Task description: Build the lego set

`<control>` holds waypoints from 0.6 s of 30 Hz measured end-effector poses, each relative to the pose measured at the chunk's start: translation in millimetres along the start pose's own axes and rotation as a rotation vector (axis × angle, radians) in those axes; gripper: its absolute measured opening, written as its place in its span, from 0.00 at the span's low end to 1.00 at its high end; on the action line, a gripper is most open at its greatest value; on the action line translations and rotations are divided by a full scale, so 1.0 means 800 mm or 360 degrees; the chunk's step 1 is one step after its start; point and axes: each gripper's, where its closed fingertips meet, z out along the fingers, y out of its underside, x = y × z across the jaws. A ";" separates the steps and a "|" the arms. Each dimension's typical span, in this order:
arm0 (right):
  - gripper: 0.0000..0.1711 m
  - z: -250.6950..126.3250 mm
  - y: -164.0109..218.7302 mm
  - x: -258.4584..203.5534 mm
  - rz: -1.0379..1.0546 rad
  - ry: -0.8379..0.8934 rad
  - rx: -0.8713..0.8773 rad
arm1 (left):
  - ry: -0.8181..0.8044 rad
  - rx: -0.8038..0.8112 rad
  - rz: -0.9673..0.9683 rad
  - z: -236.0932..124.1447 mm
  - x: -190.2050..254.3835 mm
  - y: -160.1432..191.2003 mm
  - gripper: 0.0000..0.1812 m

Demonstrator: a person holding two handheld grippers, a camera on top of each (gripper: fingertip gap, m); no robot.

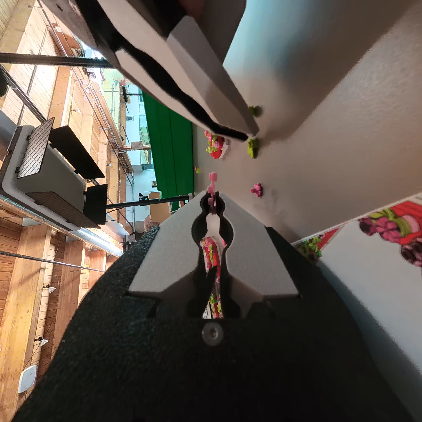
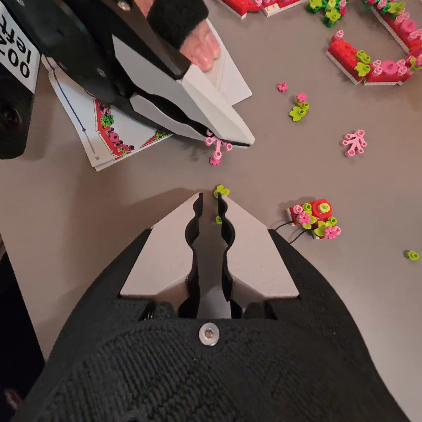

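My left gripper (image 1: pixel 211 194) is shut on a light pink branch piece (image 1: pixel 212 179) that sticks out past its tips. In the right wrist view the left gripper (image 2: pixel 228 142) is at upper left, holding the branch piece (image 2: pixel 217 146) just above the grey table, with a dark pink flower (image 2: pixel 215 161) on the branch's lower end. My right gripper (image 2: pixel 210 196) is slightly open just above the table. A lime leaf piece (image 2: pixel 222 190) lies at its right fingertip and is partly hidden under that finger. In the left wrist view the right gripper (image 1: pixel 251 135) is above the lime piece (image 1: pixel 252 147).
The instruction booklet (image 2: pixel 109 127) lies under the left gripper. A small red block with flowers (image 2: pixel 312 219) sits to the right. A spare pink branch (image 2: pixel 354 142), a lime leaf cluster (image 2: pixel 299 107), a loose flower (image 2: pixel 282 86) and a lime stud (image 2: pixel 412 255) are scattered about. Long red assemblies (image 2: pixel 376 68) lie at top right. About 5 centimeters separates my left fingertips from my right.
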 end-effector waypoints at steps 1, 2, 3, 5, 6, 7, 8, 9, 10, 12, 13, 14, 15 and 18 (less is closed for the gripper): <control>0.06 0.000 0.002 -0.002 0.0013 -0.0004 -0.0016 | 0.0002 -0.0001 0.0000 0.000 0.000 0.000 0.01; 0.06 0.001 0.005 -0.004 0.0027 -0.0015 -0.0033 | 0.0006 -0.0001 0.0000 0.000 0.001 0.000 0.01; 0.06 0.001 0.008 -0.004 0.0041 -0.0010 -0.0051 | 0.0009 -0.0001 0.0001 0.001 0.001 0.000 0.01; 0.07 0.000 0.009 -0.002 0.0060 0.0019 -0.0049 | 0.0013 -0.0001 0.0005 0.001 0.002 -0.001 0.01; 0.07 0.000 0.010 -0.001 0.0070 0.0032 -0.0050 | 0.0017 -0.0002 0.0006 0.001 0.003 -0.001 0.01; 0.08 0.000 0.010 0.001 0.0079 0.0048 -0.0048 | 0.0019 -0.0004 0.0007 0.001 0.003 -0.001 0.01; 0.08 0.001 0.009 0.001 0.0085 0.0059 -0.0043 | 0.0021 -0.0006 0.0008 0.001 0.003 0.000 0.01; 0.08 0.001 0.008 0.001 0.0095 0.0065 -0.0032 | 0.0024 -0.0008 0.0006 0.001 0.003 0.000 0.01; 0.09 0.003 0.007 0.001 0.0102 0.0070 -0.0022 | 0.0026 -0.0011 0.0006 0.001 0.004 0.001 0.01; 0.09 0.005 0.004 0.002 0.0106 0.0094 -0.0007 | 0.0030 -0.0017 0.0007 0.002 0.004 0.001 0.01; 0.09 0.006 0.003 0.002 0.0109 0.0109 -0.0001 | 0.0033 -0.0017 0.0008 0.002 0.005 0.001 0.01; 0.09 0.007 0.002 0.002 0.0118 0.0112 0.0008 | 0.0035 -0.0018 0.0011 0.002 0.005 0.001 0.01; 0.09 0.008 0.000 0.002 0.0125 0.0111 0.0019 | 0.0037 -0.0020 0.0014 0.002 0.006 0.001 0.01; 0.07 0.009 -0.001 0.002 0.0121 0.0125 0.0031 | 0.0041 -0.0023 0.0022 0.002 0.006 0.001 0.01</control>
